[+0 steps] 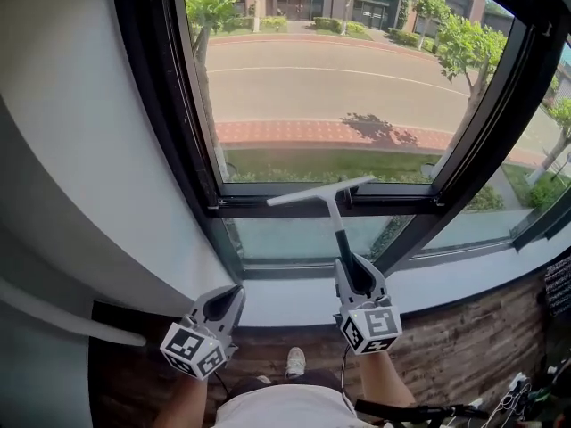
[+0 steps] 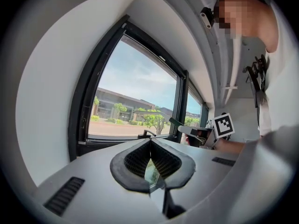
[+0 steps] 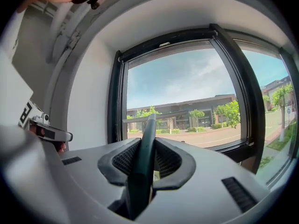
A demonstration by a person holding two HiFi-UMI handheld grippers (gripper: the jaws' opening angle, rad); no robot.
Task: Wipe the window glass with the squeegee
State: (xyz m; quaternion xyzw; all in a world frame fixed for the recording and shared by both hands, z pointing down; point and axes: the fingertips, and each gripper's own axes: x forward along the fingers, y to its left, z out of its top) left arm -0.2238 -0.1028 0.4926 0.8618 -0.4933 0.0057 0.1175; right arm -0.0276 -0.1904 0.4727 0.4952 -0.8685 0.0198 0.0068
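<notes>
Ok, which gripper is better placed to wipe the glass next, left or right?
Right. The right gripper is shut on the squeegee, with the blade lying across the window frame just below the glass. The left gripper is shut on nothing, low beside the wall.

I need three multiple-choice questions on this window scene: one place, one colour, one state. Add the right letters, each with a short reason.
1. Where is the squeegee blade?
A. on the floor
B. by the horizontal bar below the big pane
C. on the white wall

2. What colour is the window frame?
A. black
B. red
C. white

3. How do the left gripper's jaws stand?
A. wide apart
B. shut on a cloth
C. together, empty

1 B: the blade shows right at that bar.
2 A: the frame is black throughout.
3 C: the pads meet with nothing between.
</notes>
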